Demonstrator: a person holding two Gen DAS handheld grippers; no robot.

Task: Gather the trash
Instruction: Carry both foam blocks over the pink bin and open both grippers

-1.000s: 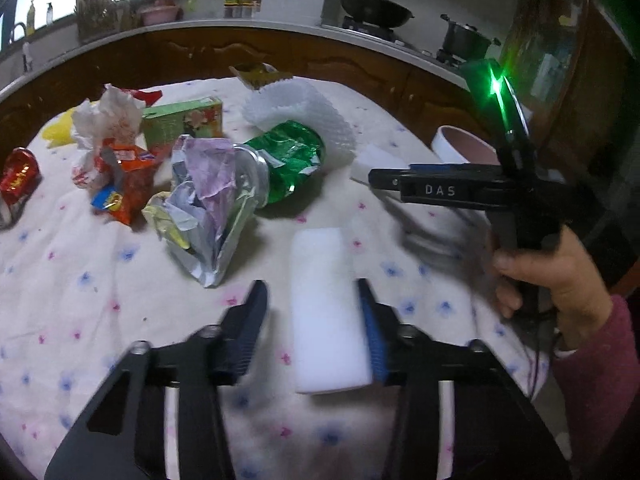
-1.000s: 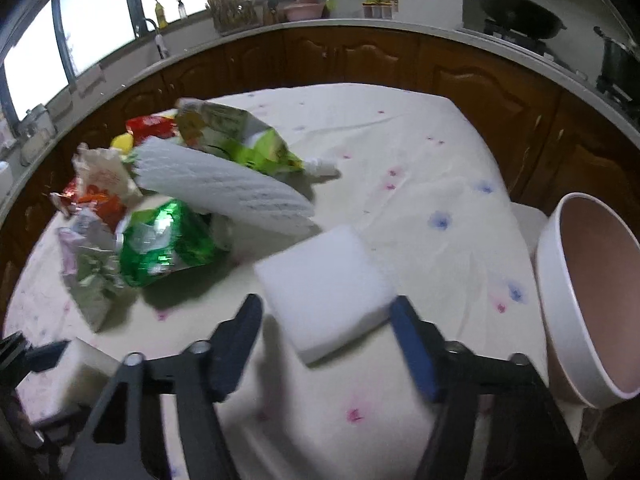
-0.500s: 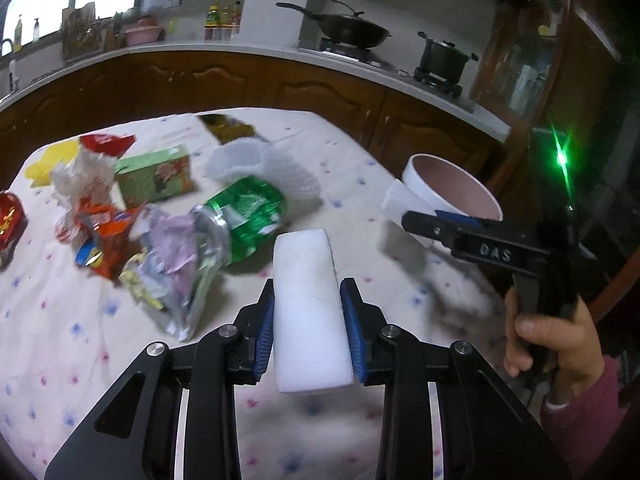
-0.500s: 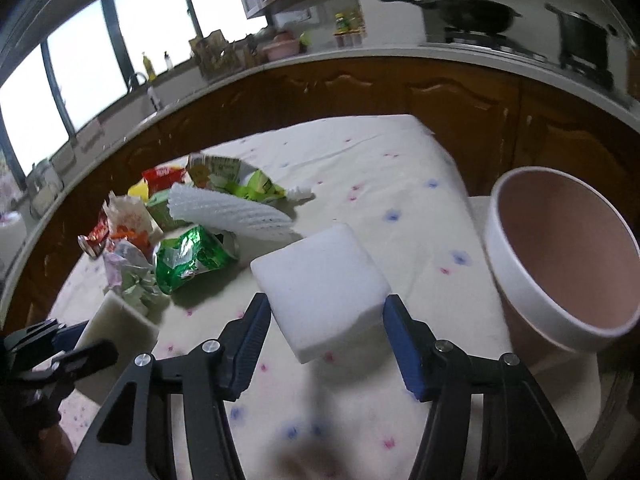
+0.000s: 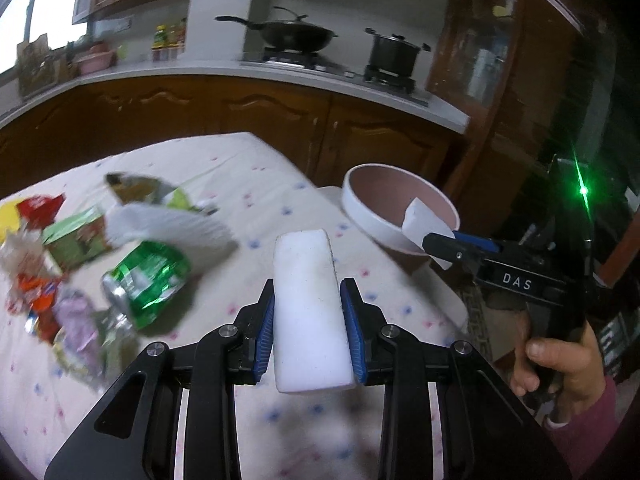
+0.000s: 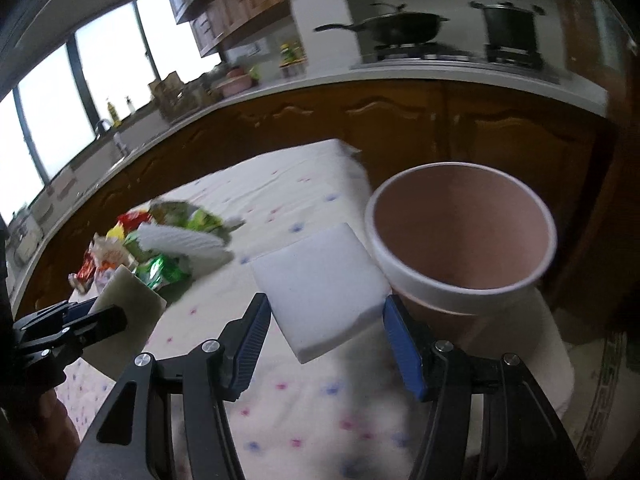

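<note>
Clamped on both long sides of a white foam block (image 5: 312, 312), the left gripper (image 5: 308, 336), block lifted clear of the tabletop (image 5: 248, 168). Likewise closed across a second, squarer foam slab (image 6: 320, 284), the right gripper (image 6: 328, 340), blue fingers (image 6: 402, 348) pressing opposite edges, slab just beside the rim of the white bin (image 6: 460, 292).

Carry-to-bin step in hand, by the look of it: both pieces held, neither dropped. Next, probably: bring the slab over the bin's mouth, then spread the fingers; same again for the block, which sits farther off.

Only in the left view: the right hand (image 5: 560, 360) on its handle, the slab's corner overlapping the bin's rim. Only in the right view: the bin's pinkish interior, nothing visible inside, its floor out of sight. Remaining wrappers (image 5: 144, 276) in a blurred heap, well apart from the bin.
</note>
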